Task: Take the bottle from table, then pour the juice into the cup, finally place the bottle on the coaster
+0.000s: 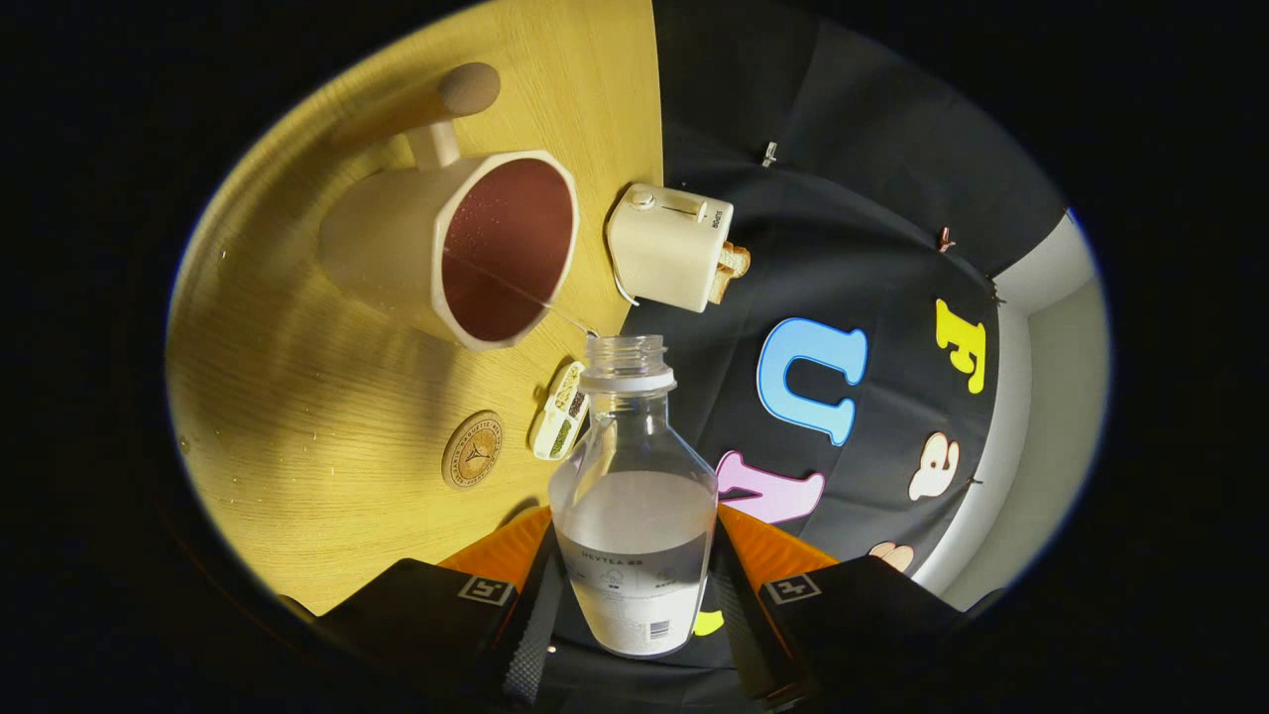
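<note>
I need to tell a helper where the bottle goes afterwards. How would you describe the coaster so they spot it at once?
Start at the wooden table and find the big cream cup. The coaster lies flat beyond the hand-held gripper, which is shut on the bottle. It is the only round, thin, stamped disc.

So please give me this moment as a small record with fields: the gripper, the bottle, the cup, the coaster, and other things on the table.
gripper: gripper, fingers shut on the bottle, one on each side
bottle: clear bottle, cap off, tilted toward the cup, a thin stream running from its mouth into the cup
cup: beige cup on the wooden table, just ahead of the bottle mouth
coaster: round coaster on the table, bare, nearer the fingers than the cup
other things: toaster holding bread, beyond the bottle; small white holder beside the coaster
</note>
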`<state>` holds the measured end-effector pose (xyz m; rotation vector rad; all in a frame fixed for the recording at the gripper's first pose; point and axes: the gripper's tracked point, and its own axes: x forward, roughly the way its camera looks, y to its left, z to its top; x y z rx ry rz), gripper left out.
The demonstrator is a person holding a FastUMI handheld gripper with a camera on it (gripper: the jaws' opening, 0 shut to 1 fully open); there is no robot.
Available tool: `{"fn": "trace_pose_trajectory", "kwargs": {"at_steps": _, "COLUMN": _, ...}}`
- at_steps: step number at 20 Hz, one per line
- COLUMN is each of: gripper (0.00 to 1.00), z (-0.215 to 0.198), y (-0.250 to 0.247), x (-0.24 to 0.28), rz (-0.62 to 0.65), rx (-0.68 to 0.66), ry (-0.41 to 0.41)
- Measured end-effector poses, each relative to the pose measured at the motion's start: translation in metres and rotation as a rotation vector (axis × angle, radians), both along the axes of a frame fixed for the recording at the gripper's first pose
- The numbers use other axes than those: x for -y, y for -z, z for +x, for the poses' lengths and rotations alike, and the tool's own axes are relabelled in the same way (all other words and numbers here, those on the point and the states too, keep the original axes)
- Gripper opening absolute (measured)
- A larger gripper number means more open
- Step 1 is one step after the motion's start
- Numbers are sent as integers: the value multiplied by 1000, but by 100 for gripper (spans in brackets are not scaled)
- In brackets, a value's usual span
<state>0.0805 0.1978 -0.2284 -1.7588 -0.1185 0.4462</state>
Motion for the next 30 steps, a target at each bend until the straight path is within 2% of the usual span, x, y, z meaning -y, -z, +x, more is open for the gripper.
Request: {"fn": "trace_pose_trajectory", "kwargs": {"at_steps": 30, "gripper": 76, "z": -1, "y": -3, "x": -5, "rz": -126, "rx": 47, "ry": -93}}
